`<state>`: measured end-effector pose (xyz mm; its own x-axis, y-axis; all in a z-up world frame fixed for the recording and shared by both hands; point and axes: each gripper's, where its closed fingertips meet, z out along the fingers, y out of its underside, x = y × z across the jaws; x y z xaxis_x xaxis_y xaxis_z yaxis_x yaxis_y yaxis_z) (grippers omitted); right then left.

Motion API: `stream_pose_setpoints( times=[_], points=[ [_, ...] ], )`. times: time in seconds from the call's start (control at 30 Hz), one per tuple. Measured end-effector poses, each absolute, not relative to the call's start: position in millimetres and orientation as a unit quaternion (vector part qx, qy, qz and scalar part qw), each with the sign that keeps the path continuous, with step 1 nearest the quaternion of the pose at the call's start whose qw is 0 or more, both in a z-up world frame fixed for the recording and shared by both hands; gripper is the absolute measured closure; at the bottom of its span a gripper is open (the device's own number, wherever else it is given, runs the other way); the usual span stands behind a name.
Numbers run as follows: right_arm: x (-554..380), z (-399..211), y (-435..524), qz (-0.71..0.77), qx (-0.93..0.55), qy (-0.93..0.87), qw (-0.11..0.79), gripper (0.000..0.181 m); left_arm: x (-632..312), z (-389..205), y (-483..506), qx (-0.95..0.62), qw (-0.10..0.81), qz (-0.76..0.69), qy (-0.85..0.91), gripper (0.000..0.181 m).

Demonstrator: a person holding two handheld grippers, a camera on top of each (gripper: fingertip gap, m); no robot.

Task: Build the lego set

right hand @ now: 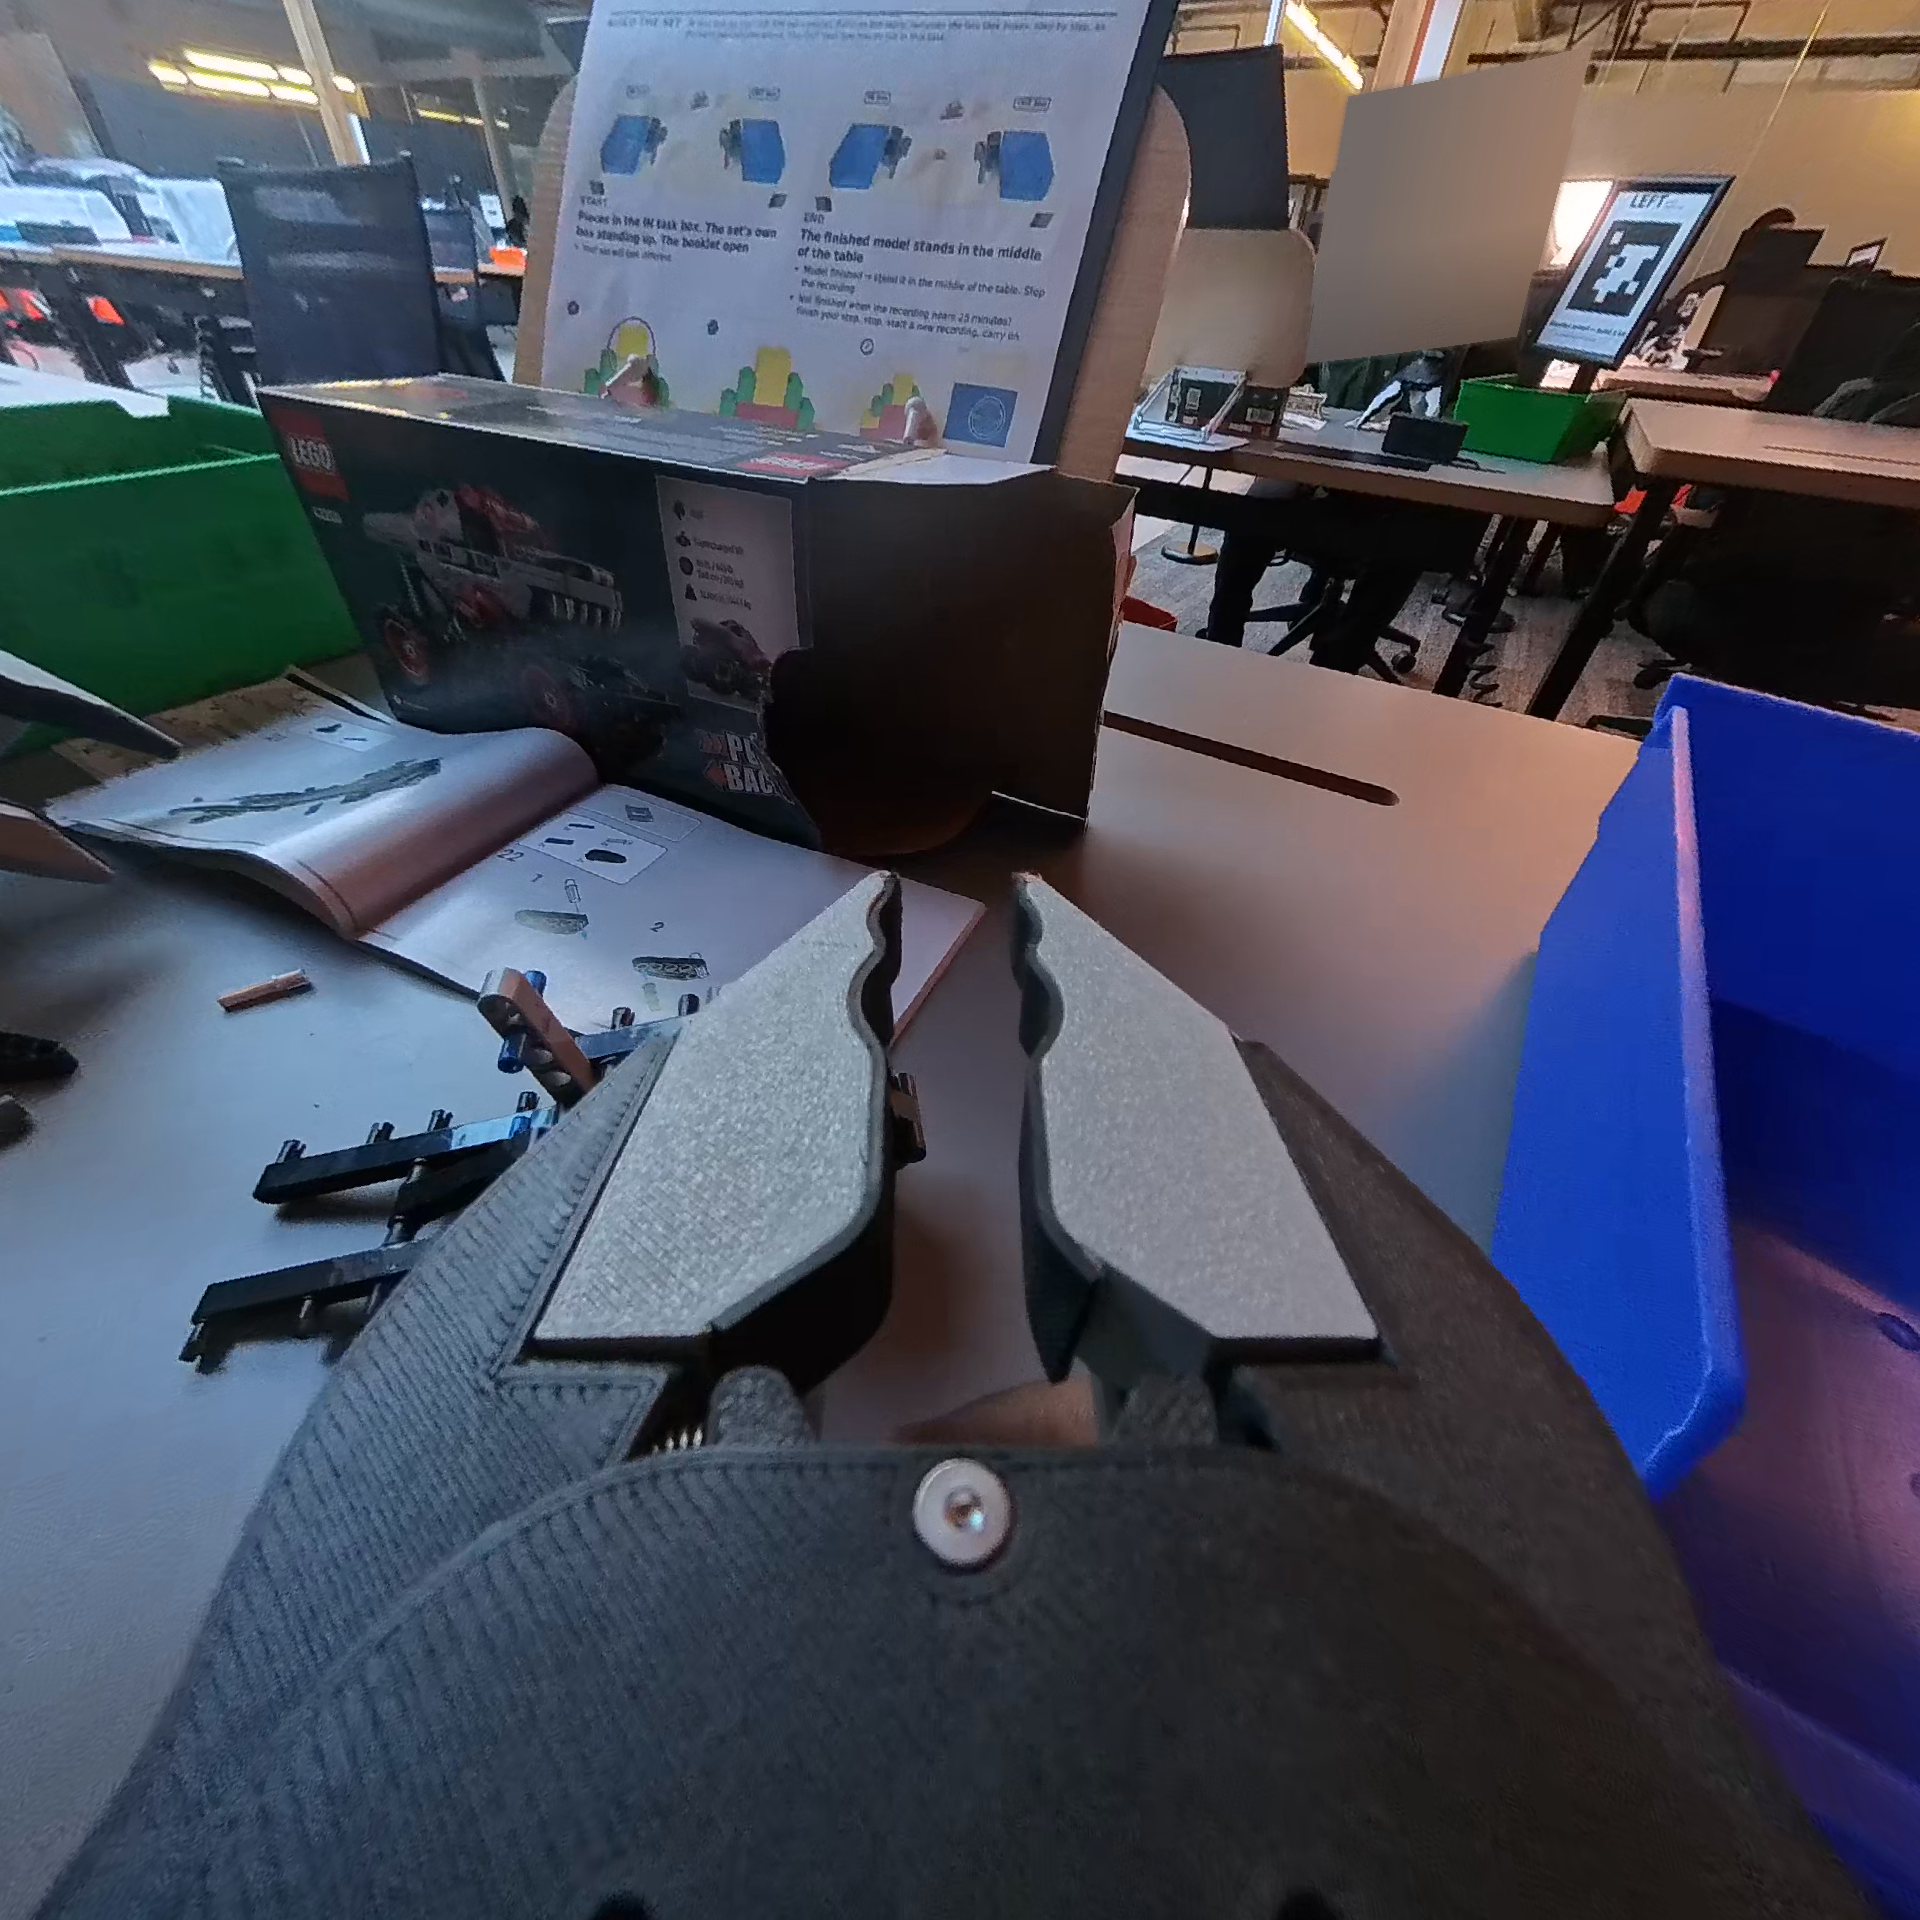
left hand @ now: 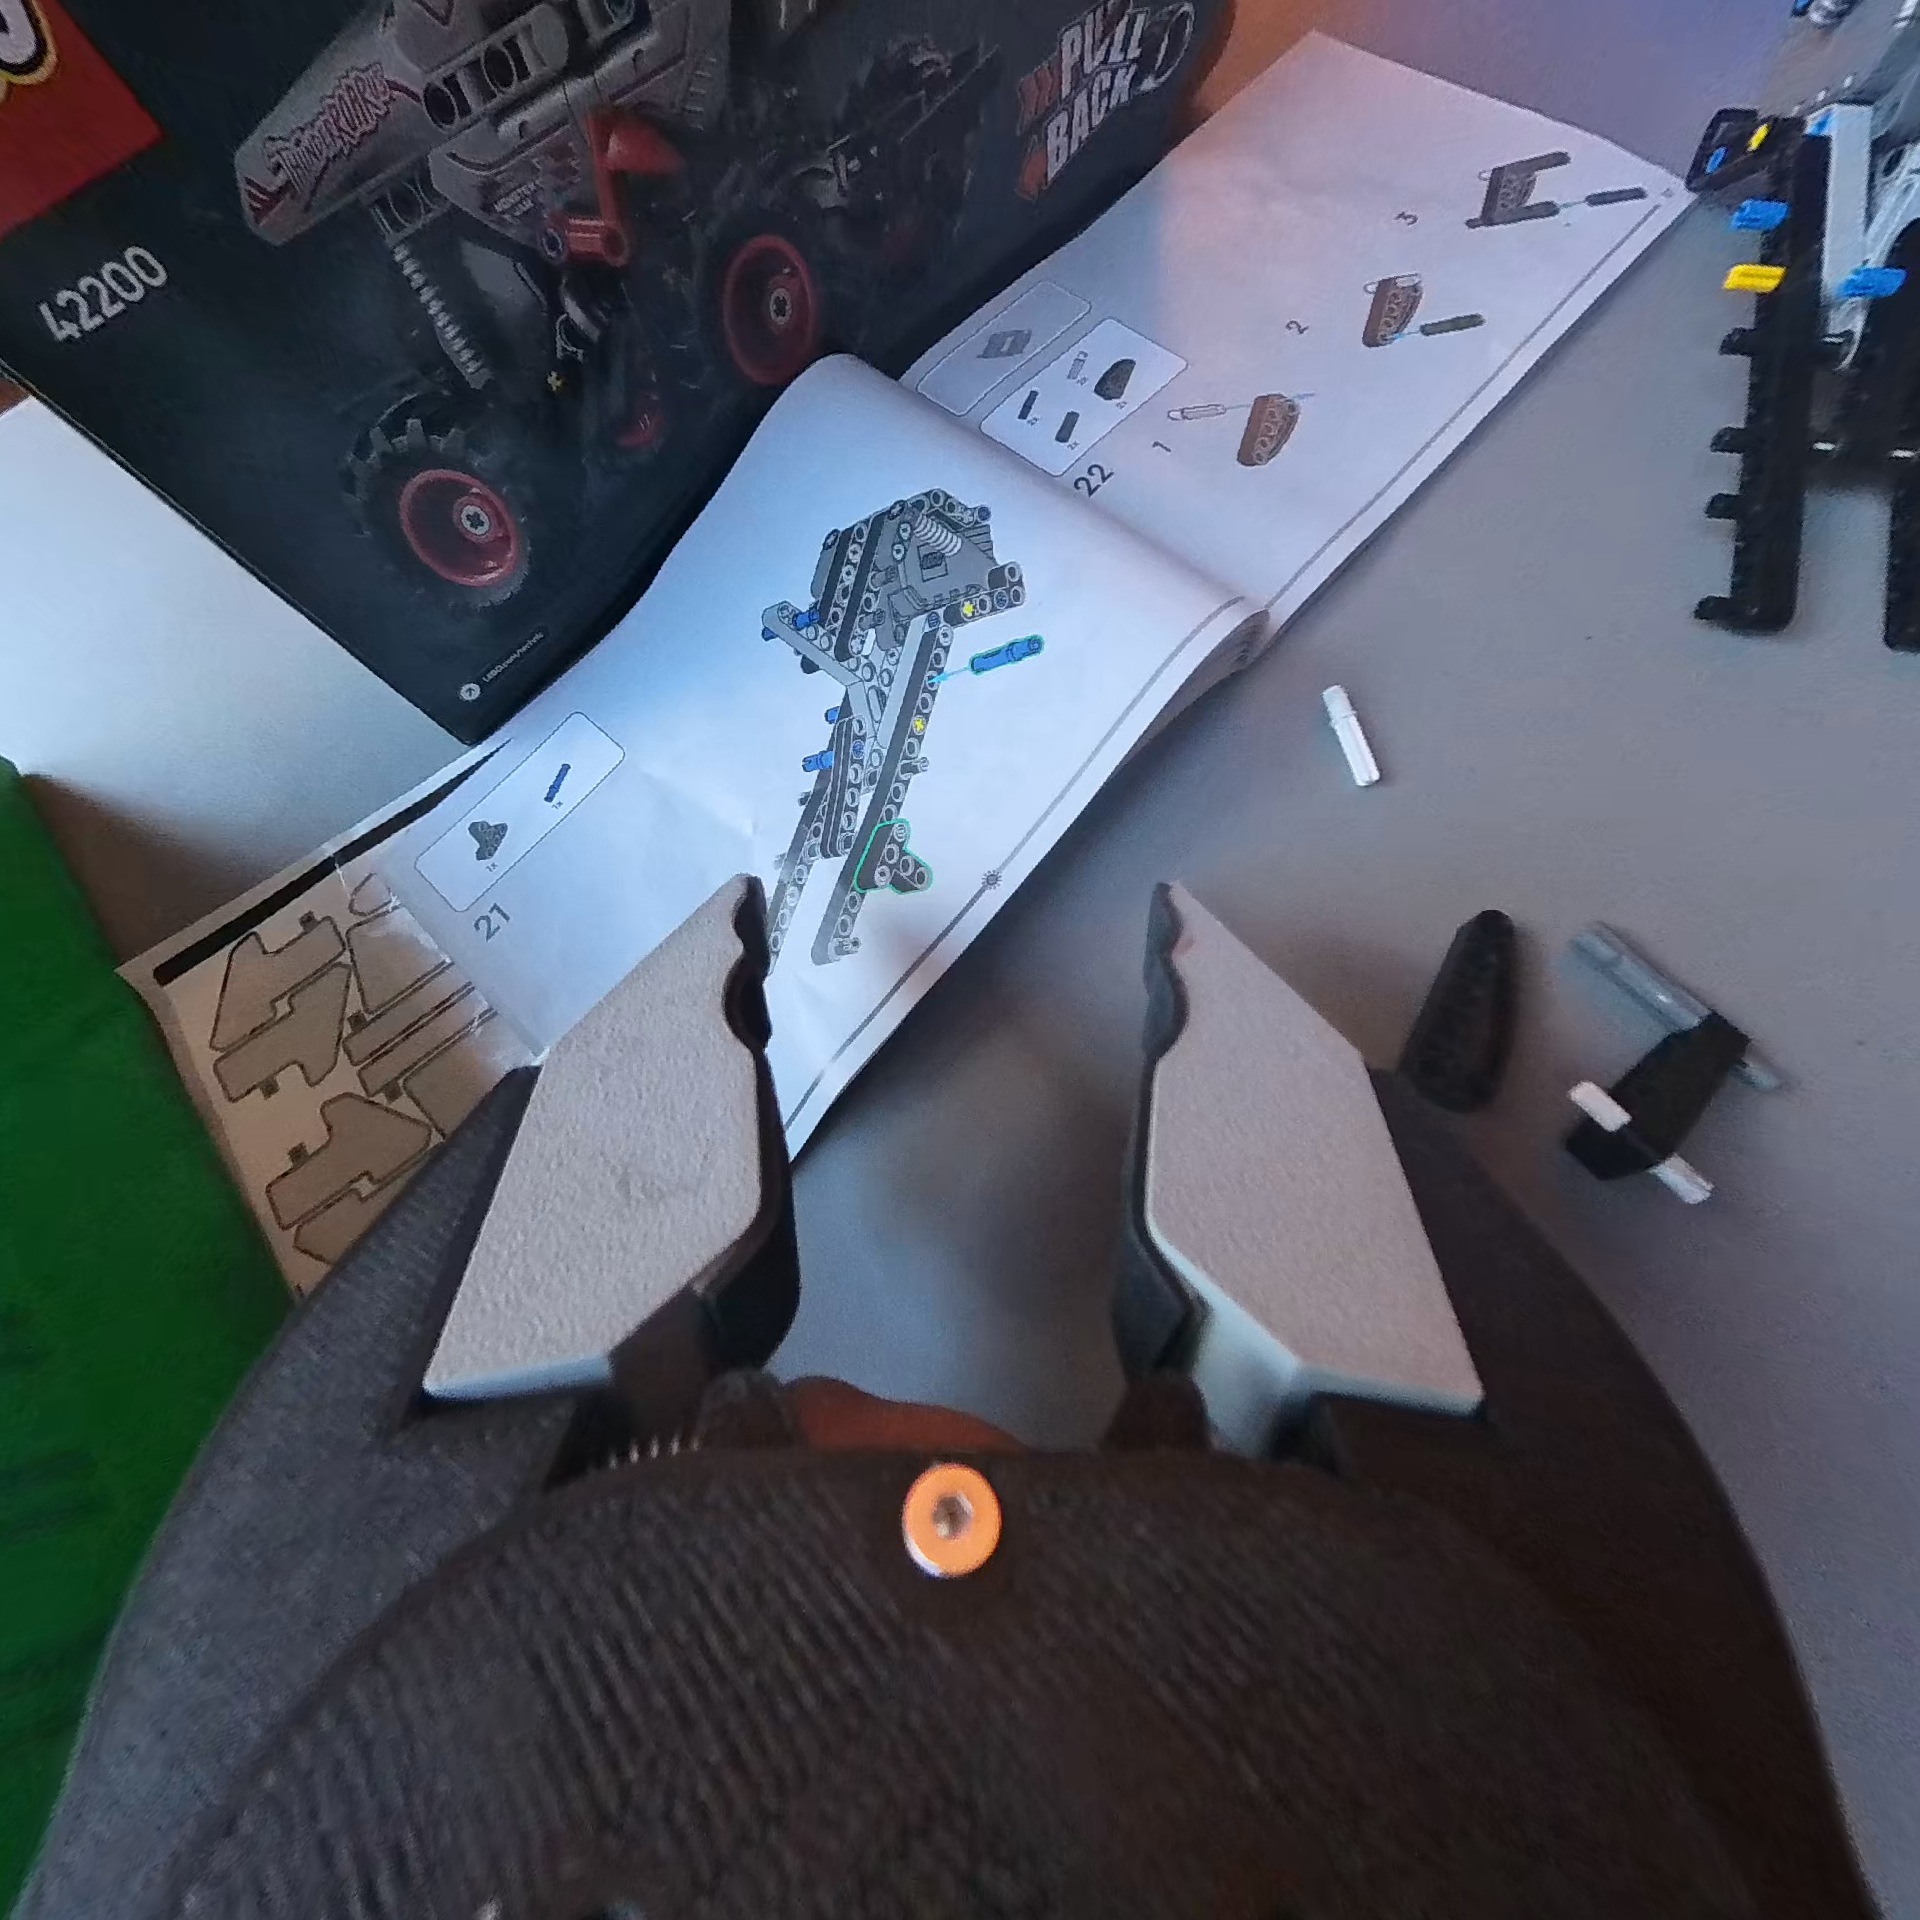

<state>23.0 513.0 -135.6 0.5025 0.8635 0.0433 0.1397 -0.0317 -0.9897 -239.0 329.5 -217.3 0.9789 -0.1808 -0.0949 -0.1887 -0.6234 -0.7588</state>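
Observation:
In the left wrist view my left gripper point(left hand: 956, 914) is open and empty, low over the grey table at the near edge of the open instruction booklet point(left hand: 935, 623). To its right lie a white axle point(left hand: 1351, 736), a black curved piece point(left hand: 1460, 1013) and a black connector with a grey axle through it point(left hand: 1652, 1091). The partly built black chassis point(left hand: 1766, 416) lies at the far right. In the right wrist view my right gripper point(right hand: 956, 894) is empty, jaws a little apart, just right of the chassis beams point(right hand: 395, 1164) and over the booklet's corner point(right hand: 499, 862).
The set's box point(right hand: 623, 592) stands behind the booklet, with a printed sheet on a cardboard stand point(right hand: 831, 208) behind it. A blue bin point(right hand: 1714, 1039) is at the right, a green bin point(right hand: 135, 551) at the left. A sticker sheet point(left hand: 312, 1060) lies by the booklet. There is about 35 cm between the tips of the two grippers. From my left tips it is roughly 6 cm to the black curved piece point(left hand: 1460, 1013); from my right, 30 cm. To reach the white axle point(left hand: 1351, 736) in a straight line is about 7 cm for my left fingers, about 25 cm for my right.

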Motion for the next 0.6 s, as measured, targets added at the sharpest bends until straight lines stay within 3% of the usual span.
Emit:
stream_pose_setpoints(
  times=[0.6],
  points=[
    [21.0,-149.7,531.4,0.276,-0.646,-0.409,0.582,0.165,-240.7,-225.8,315.4,-0.904,0.410,-0.090,0.075,0.116]
  ],
)
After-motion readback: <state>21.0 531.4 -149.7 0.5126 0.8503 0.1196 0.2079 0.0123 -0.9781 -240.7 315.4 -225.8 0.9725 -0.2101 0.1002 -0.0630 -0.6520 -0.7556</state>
